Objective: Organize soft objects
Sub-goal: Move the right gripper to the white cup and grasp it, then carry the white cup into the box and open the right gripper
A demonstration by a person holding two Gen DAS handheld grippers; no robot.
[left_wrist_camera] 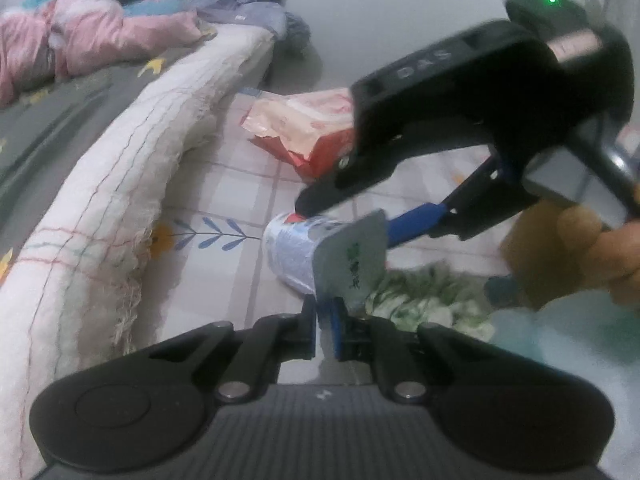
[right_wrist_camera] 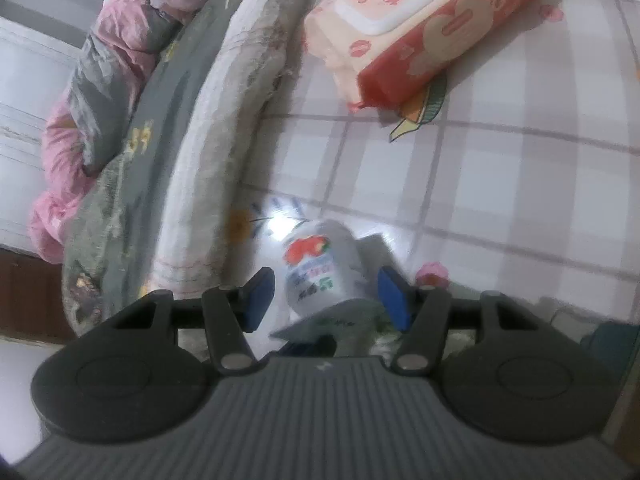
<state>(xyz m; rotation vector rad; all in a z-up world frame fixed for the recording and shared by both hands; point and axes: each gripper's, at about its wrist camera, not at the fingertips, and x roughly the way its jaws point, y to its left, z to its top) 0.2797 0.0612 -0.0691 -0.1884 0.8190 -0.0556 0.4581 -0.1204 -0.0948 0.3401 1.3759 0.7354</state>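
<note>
Two grippers work one small soft pouch (left_wrist_camera: 296, 252) on the checked bed sheet (left_wrist_camera: 240, 184). Pouch is white, printed with a red fruit picture, and ends in a flat sealed flap (left_wrist_camera: 352, 256) carrying green lettering. In the left wrist view it lies just past centre, flap toward 5 o'clock, rounded body toward 10 o'clock. Left gripper (left_wrist_camera: 323, 330): jaws drawn fully together, pinching the lower edge of that flap. Right gripper (right_wrist_camera: 326, 300): jaws about half open, blue pads either side of the pouch body, neither pad clearly pressing; blur leaves contact uncertain, so read it as not yet gripping. A hand (left_wrist_camera: 592, 248) carries the right gripper at 3 o'clock in the left view. Handling, by judgement: light, squashy film package, skin glossy and likely slippery; body would dent and could squirt out of a hard squeeze. The flap is thin, stiffer and flat, so the best hold, though it may crease or tear if tugged. For the body, close across the middle, gently. Nearby: red-and-cream wipes pack (right_wrist_camera: 424, 28) at 1 o'clock in the right view, well apart from the pouch; white quilt roll (left_wrist_camera: 120, 184) along the left at 9 o'clock; pink bedding (left_wrist_camera: 80, 44) beyond at 10 o'clock; green-patterned cloth (left_wrist_camera: 424, 300) just beside the flap.
</note>
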